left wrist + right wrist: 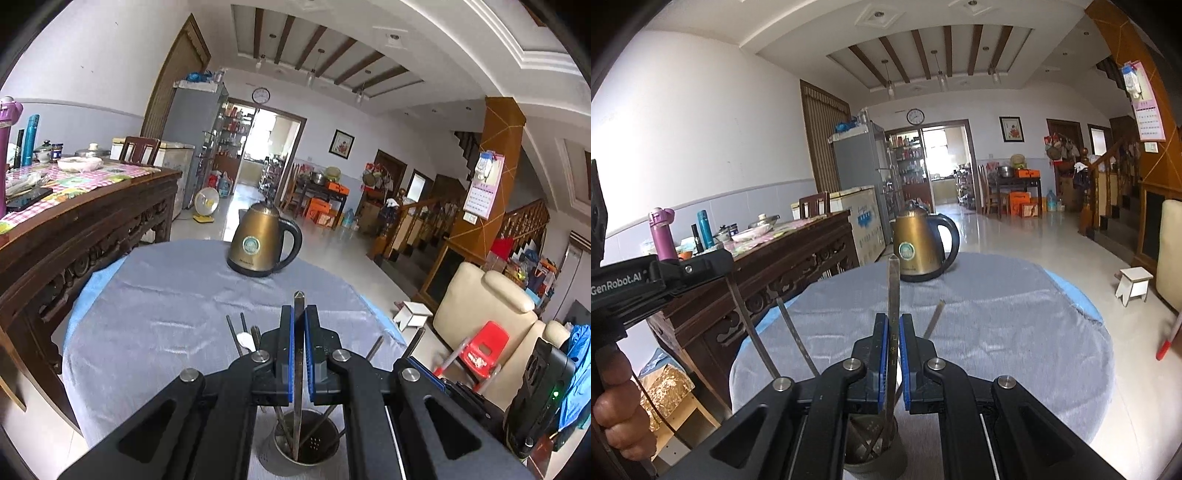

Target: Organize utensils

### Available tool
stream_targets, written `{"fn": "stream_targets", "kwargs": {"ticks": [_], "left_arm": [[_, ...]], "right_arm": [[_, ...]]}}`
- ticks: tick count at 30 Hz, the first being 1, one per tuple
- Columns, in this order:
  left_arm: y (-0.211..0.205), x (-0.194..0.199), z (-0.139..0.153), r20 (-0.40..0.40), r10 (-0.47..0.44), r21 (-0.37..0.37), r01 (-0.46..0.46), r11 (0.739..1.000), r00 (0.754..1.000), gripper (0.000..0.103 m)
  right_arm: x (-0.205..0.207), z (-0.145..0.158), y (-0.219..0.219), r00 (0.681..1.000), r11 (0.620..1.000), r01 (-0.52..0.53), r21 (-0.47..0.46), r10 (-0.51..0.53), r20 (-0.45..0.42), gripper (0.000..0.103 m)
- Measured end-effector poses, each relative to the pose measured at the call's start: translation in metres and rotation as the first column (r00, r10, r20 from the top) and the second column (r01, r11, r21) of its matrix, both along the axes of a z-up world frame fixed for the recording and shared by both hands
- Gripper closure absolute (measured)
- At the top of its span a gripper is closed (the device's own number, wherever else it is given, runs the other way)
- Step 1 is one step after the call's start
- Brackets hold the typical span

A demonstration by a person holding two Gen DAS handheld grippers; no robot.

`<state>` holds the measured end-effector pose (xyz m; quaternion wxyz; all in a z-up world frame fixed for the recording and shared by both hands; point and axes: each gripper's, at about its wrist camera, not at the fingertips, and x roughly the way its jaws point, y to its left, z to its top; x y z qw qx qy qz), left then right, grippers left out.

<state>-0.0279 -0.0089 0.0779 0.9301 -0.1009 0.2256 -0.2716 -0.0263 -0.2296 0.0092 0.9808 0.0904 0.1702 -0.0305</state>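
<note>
Here, a metal chopstick (297, 354) is pinched by each gripper (298, 321), the right gripper (894, 328) likewise, above the holder (306, 443) at six o'clock; if tilted, the rim could be struck and the holder toppled.

- A round table (155, 317) is carrying everything, draped in a grey cloth (1015, 332) with a blue cloth (1075, 291) peeking out at the rim.
- A brass kettle (258, 243) is standing upright on the cloth, well ahead of the left tongs (299, 317) and just past the tip of the right tongs (894, 325).
- A steel holder (306, 443) is sitting on the cloth right beneath both tongs, with chopsticks (798, 339) leaning out of it to either side.
- A white spoon (246, 340) is showing just left of the left tongs; whether it is lying on the cloth is unclear.
</note>
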Motion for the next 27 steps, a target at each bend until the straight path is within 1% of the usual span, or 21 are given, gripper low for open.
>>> {"fn": "stream_targets", "kwargs": {"ticks": [13,19,21,22,23,24,25,26,27], "left_arm": [[-0.007,-0.004,-0.013,-0.052,-0.018,0.044,0.02,0.999,0.998,0.098],[-0.01,-0.001,-0.019,-0.089,-0.021,0.084,0.029,0.996,0.996,0.098],[-0.01,-0.001,-0.02,-0.095,-0.025,0.093,0.034,0.995,0.995,0.096],[-0.009,-0.002,-0.021,-0.094,-0.03,0.092,0.038,0.995,0.995,0.093],[-0.008,-0.004,-0.02,-0.09,-0.032,0.093,0.04,0.995,0.995,0.086],[-0.007,-0.005,-0.02,-0.085,-0.027,0.094,0.035,0.995,0.996,0.081],[-0.006,-0.005,-0.019,-0.08,-0.023,0.093,0.03,0.995,0.997,0.072],[-0.003,-0.006,-0.018,-0.072,-0.019,0.085,0.025,0.996,0.997,0.068],[0.0,-0.006,-0.018,-0.067,-0.016,0.078,0.021,0.997,0.998,0.068]], "right_arm": [[-0.001,-0.014,-0.003,0.999,0.999,-0.015,0.035,0.017,-0.052,0.096],[0.003,-0.019,-0.001,0.995,0.999,-0.029,0.042,0.032,-0.093,0.095],[0.004,-0.019,-0.002,0.994,0.998,-0.032,0.053,0.037,-0.101,0.095],[0.003,-0.019,-0.004,0.995,0.998,-0.032,0.063,0.038,-0.098,0.091],[0.002,-0.018,-0.007,0.995,0.997,-0.03,0.077,0.037,-0.094,0.079],[0.001,-0.017,-0.009,0.995,0.996,-0.027,0.089,0.035,-0.09,0.072],[-0.002,-0.016,-0.015,0.996,0.993,-0.02,0.113,0.029,-0.081,0.054],[-0.005,-0.015,-0.02,0.998,0.991,-0.014,0.135,0.023,-0.065,0.041],[-0.009,-0.014,-0.024,0.999,0.988,-0.01,0.151,0.016,-0.042,0.04]]}}
